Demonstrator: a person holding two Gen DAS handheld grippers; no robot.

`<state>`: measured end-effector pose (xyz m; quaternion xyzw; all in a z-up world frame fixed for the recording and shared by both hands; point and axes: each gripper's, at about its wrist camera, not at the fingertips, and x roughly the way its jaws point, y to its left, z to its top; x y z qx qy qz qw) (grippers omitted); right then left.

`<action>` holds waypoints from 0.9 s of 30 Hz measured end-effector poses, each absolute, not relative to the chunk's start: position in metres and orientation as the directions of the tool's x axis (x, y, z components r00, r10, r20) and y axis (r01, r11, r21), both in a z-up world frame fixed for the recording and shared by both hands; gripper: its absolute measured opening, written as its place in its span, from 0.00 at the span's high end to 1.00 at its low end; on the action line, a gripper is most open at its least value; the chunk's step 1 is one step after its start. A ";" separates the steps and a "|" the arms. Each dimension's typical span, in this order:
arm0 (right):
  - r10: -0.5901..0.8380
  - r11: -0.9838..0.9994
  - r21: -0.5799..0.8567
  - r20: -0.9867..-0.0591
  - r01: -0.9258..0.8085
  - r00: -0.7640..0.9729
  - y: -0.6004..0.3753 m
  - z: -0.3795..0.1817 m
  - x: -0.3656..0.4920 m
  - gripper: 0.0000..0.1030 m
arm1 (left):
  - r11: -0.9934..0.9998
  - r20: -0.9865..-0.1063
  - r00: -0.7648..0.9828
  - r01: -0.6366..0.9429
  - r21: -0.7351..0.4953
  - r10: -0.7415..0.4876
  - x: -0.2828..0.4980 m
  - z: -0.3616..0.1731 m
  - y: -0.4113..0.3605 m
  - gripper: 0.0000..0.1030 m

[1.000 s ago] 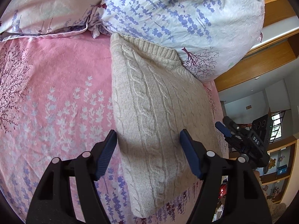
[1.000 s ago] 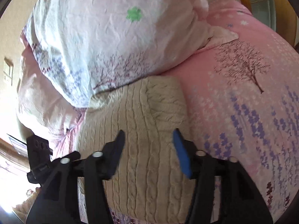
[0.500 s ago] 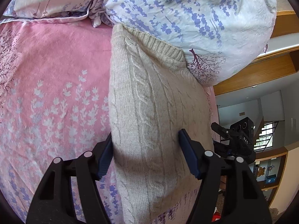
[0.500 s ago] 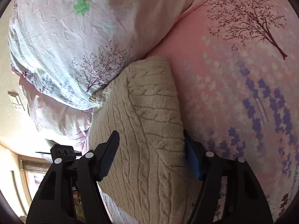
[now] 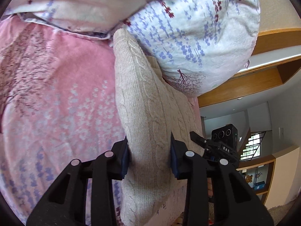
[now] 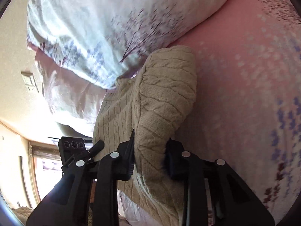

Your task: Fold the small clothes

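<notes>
A beige cable-knit sweater (image 5: 146, 98) lies folded on the pink floral bedsheet (image 5: 56, 103), its far end tucked against a pillow. My left gripper (image 5: 149, 160) has its jaws closing on the sweater's near long edge, and the knit bulges up between the blue pads. In the right wrist view the same sweater (image 6: 165, 98) is bunched into a thick ridge. There my right gripper (image 6: 150, 156) is likewise closing, with its pads pressing into the knit on both sides.
A white pillow with purple flowers (image 5: 188, 37) leans over the sweater's far end, also seen as the pillow (image 6: 94, 28). The bed edge runs just right of the sweater, with wooden shelving (image 5: 254, 179) beyond. Pink sheet (image 6: 244, 103) spreads to the right.
Both grippers moved in over the sweater and narrowed from wide open to pinching it. The knit, flat before, now bunches up between each pair of pads.
</notes>
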<state>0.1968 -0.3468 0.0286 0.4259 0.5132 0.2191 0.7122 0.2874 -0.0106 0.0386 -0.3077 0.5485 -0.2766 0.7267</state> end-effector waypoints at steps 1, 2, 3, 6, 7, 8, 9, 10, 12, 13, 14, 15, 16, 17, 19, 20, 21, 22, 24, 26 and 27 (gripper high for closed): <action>0.766 0.540 0.835 -0.539 0.105 0.351 -0.330 0.028 0.199 0.73 | 0.662 -0.632 0.252 0.047 -0.748 -0.732 0.283 0.040 0.006 0.67; 0.776 0.543 0.835 -0.538 0.085 0.329 -0.316 0.028 0.202 0.73 | 0.669 -0.640 0.260 0.032 -0.743 -0.723 0.277 0.041 0.023 0.66; 0.781 0.554 0.830 -0.544 0.061 0.307 -0.300 0.027 0.204 0.73 | 0.681 -0.650 0.271 0.025 -0.732 -0.710 0.272 0.043 0.039 0.66; 0.763 0.609 0.793 -0.592 0.018 0.259 -0.265 0.023 0.211 0.72 | 0.766 -0.729 0.298 0.007 -0.643 -0.616 0.264 0.041 0.073 0.62; 0.756 0.619 0.786 -0.602 0.019 0.257 -0.262 0.022 0.213 0.68 | 0.794 -0.759 0.299 -0.008 -0.608 -0.578 0.263 0.038 0.079 0.60; 0.756 0.617 0.787 -0.603 0.030 0.254 -0.262 0.022 0.215 0.65 | 0.815 -0.781 0.301 -0.021 -0.579 -0.547 0.262 0.037 0.082 0.58; 0.758 0.612 0.790 -0.602 0.043 0.251 -0.265 0.022 0.216 0.61 | 0.818 -0.780 0.316 -0.020 -0.574 -0.540 0.260 0.038 0.084 0.58; 0.751 0.617 0.785 -0.608 0.056 0.260 -0.269 0.024 0.216 0.60 | 0.827 -0.778 0.346 -0.011 -0.563 -0.525 0.256 0.044 0.085 0.57; 0.738 0.613 0.787 -0.605 0.079 0.298 -0.283 0.027 0.215 0.59 | 0.867 -0.776 0.438 0.019 -0.497 -0.454 0.251 0.063 0.089 0.54; 0.737 0.600 0.794 -0.595 0.098 0.320 -0.290 0.027 0.216 0.59 | 0.876 -0.763 0.474 0.037 -0.481 -0.439 0.248 0.073 0.089 0.49; 0.736 0.589 0.800 -0.590 0.115 0.333 -0.295 0.026 0.217 0.59 | 0.879 -0.747 0.502 0.057 -0.473 -0.435 0.246 0.081 0.086 0.45; 0.733 0.586 0.800 -0.590 0.127 0.338 -0.298 0.025 0.220 0.59 | 0.880 -0.733 0.521 0.084 -0.467 -0.438 0.246 0.088 0.082 0.44; 0.729 0.589 0.798 -0.593 0.129 0.342 -0.297 0.024 0.223 0.59 | 0.883 -0.724 0.529 0.117 -0.455 -0.443 0.245 0.093 0.074 0.42; 0.722 0.600 0.791 -0.600 0.120 0.345 -0.298 0.024 0.223 0.59 | 0.886 -0.722 0.527 0.153 -0.438 -0.448 0.246 0.095 0.066 0.40; 0.679 0.658 0.750 -0.628 0.062 0.381 -0.293 0.034 0.222 0.85 | 0.885 -0.730 0.502 0.212 -0.414 -0.463 0.247 0.096 0.046 0.39; 0.654 0.683 0.730 -0.633 0.037 0.414 -0.291 0.041 0.221 0.87 | 0.882 -0.736 0.488 0.235 -0.407 -0.470 0.247 0.095 0.036 0.39; 0.631 0.700 0.714 -0.632 0.022 0.450 -0.293 0.049 0.220 0.90 | 0.879 -0.740 0.475 0.256 -0.402 -0.477 0.247 0.093 0.029 0.39; 0.610 0.710 0.704 -0.631 0.023 0.479 -0.295 0.055 0.220 0.92 | 0.876 -0.743 0.464 0.271 -0.399 -0.482 0.245 0.090 0.021 0.38; 0.569 0.733 0.679 -0.650 0.049 0.504 -0.305 0.058 0.220 0.92 | 0.873 -0.753 0.443 0.287 -0.395 -0.486 0.246 0.084 0.007 0.38; 0.527 0.769 0.633 -0.704 0.085 0.477 -0.308 0.048 0.224 0.92 | 0.874 -0.766 0.425 0.295 -0.386 -0.482 0.247 0.077 -0.004 0.37; 0.510 0.787 0.609 -0.731 0.097 0.453 -0.308 0.039 0.225 0.92 | 0.877 -0.774 0.419 0.299 -0.377 -0.475 0.246 0.073 -0.008 0.37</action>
